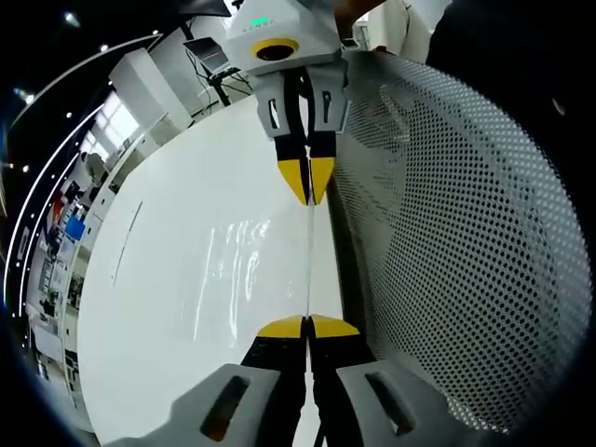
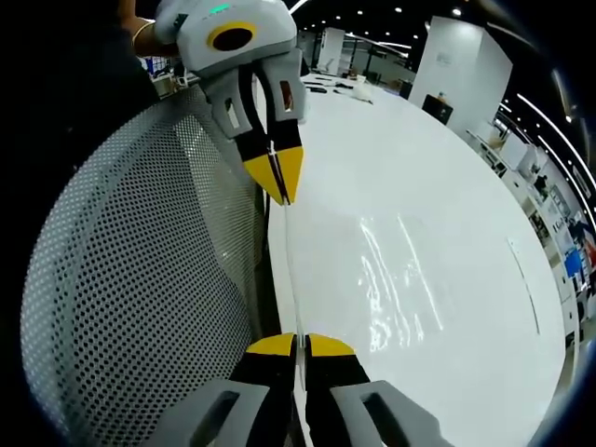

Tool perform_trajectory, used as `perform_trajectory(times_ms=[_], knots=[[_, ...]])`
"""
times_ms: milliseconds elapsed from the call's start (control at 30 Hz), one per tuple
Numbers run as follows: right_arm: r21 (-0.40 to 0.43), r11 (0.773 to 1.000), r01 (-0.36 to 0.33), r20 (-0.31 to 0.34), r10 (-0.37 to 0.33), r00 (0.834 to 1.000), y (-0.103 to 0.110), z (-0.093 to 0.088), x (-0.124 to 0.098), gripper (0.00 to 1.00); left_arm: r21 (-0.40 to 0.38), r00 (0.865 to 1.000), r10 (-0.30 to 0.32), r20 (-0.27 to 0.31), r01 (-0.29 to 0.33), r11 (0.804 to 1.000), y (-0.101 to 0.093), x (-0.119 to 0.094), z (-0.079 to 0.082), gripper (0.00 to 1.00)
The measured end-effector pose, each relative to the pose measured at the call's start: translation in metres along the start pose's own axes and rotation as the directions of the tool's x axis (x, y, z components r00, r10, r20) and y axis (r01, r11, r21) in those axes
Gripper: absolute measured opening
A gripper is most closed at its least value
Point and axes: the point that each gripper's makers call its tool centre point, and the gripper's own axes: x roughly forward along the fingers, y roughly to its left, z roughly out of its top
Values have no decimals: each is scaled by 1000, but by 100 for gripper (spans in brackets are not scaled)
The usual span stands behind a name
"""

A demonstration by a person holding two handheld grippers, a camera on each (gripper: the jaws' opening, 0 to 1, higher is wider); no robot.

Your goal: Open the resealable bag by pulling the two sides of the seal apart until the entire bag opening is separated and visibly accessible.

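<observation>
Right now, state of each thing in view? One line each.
left gripper: shut on resealable bag edge.
right gripper: shut on resealable bag edge.
resealable bag: clear, stretched taut between the grippers, seal not visibly parted.
perforated panel: upright beside the table edge.
white table: glossy, under the bag.

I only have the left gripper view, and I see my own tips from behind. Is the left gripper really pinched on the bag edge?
Observer: In the right gripper view, the left gripper faces the camera, its yellow tips together on the thin edge of the bag.
Operator: And the right one, close up?
Observer: The right gripper has its tips shut on that same edge.
Operator: Any light on the left housing?
Observer: Yes, a green light glows on top.
</observation>
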Motion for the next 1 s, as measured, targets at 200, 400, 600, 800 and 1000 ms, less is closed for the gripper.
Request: perform_trajectory(times_ms=[200,400,600,800,1000], knots=[[-1,1000,-1,-2,1,1000,0,-2,0,0,1,1000,2,1,-2,1000,0,0,0,0],[0,1000,3,-4,-3,1000,-1,-3,-1,0,1,1000,1,2,-1,1000,0,0,1,0],[10,1000,3,-2,-3,1000,0,-4,-2,0,-2,1000,-6,7,6,1000,-2,-1,2,0],[10,1000,2,-7,-2,1000,1,-6,-2,0,8,1000,-7,4,7,1000,-2,-1,4,0],[11,1000,5,-13,-5,1000,0,-9,-3,0,8,1000,-6,3,6,1000,-2,-1,5,0]])
